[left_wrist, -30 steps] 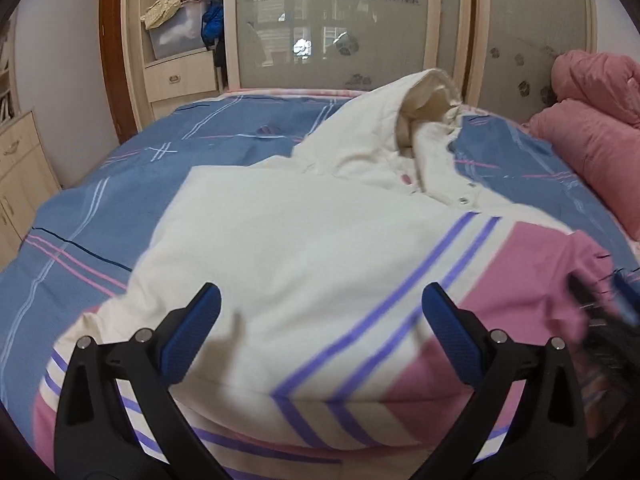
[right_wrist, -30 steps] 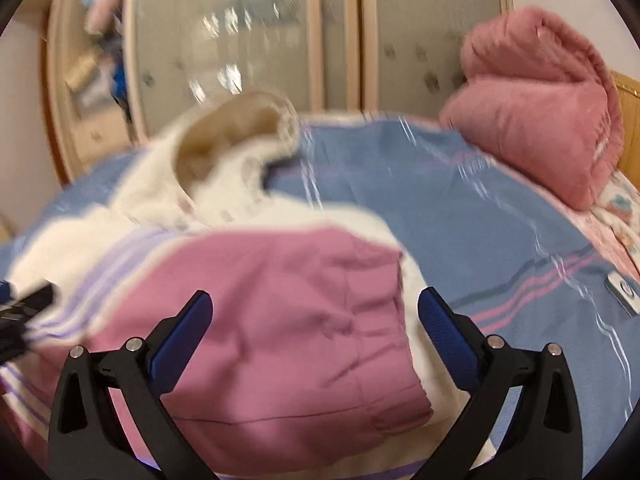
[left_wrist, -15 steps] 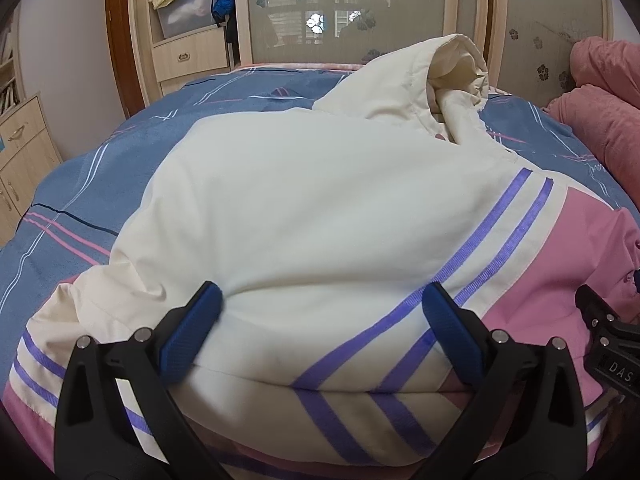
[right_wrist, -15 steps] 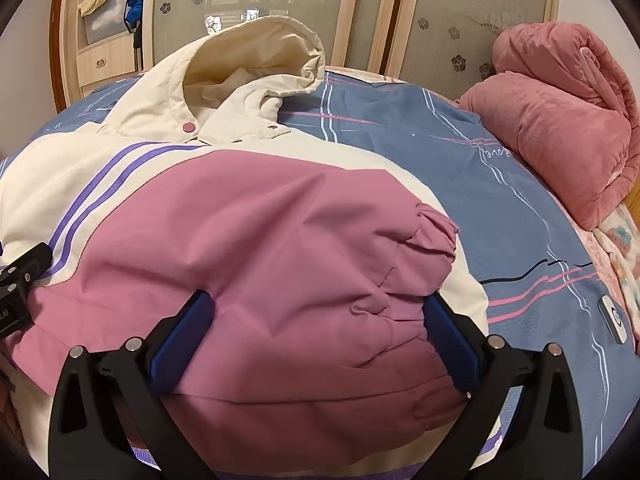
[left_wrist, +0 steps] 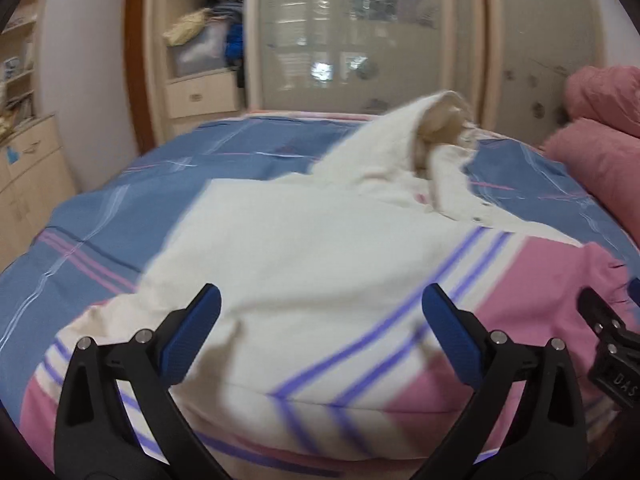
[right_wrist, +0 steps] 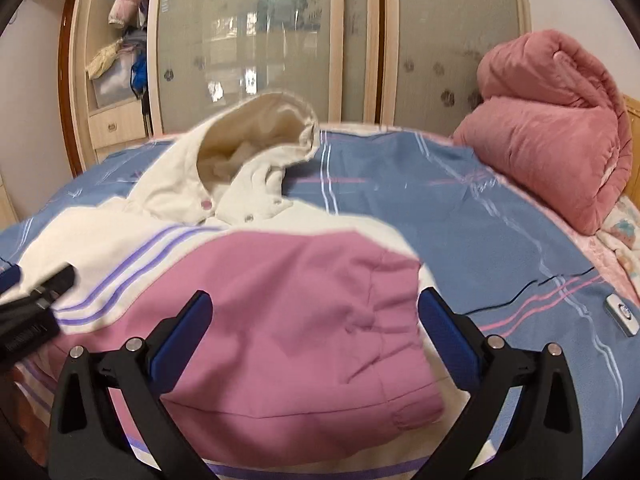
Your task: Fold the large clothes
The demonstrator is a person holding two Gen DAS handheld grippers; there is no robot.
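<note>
A hooded jacket (left_wrist: 320, 248), cream with purple stripes and a pink panel, lies on the blue bed; its hood (left_wrist: 432, 128) points to the far side. It also shows in the right wrist view (right_wrist: 280, 300), pink panel nearest, hood (right_wrist: 256, 148) behind. My left gripper (left_wrist: 322, 320) is open and empty over the cream near edge. My right gripper (right_wrist: 314, 324) is open and empty over the pink panel. The right gripper shows at the right edge of the left wrist view (left_wrist: 612, 344); the left gripper shows at the left edge of the right wrist view (right_wrist: 28, 308).
The bed (left_wrist: 160, 184) has a blue striped sheet (right_wrist: 460, 216). A rolled pink duvet (right_wrist: 552, 120) lies at the far right, also in the left wrist view (left_wrist: 600, 148). A small white remote (right_wrist: 622, 314) lies on the sheet at right. Wardrobe doors (right_wrist: 256, 40) stand behind the bed.
Both grippers have pulled back and up from the jacket; they sat low against it half a second ago. Both stay open and empty. The jacket lies as before.
</note>
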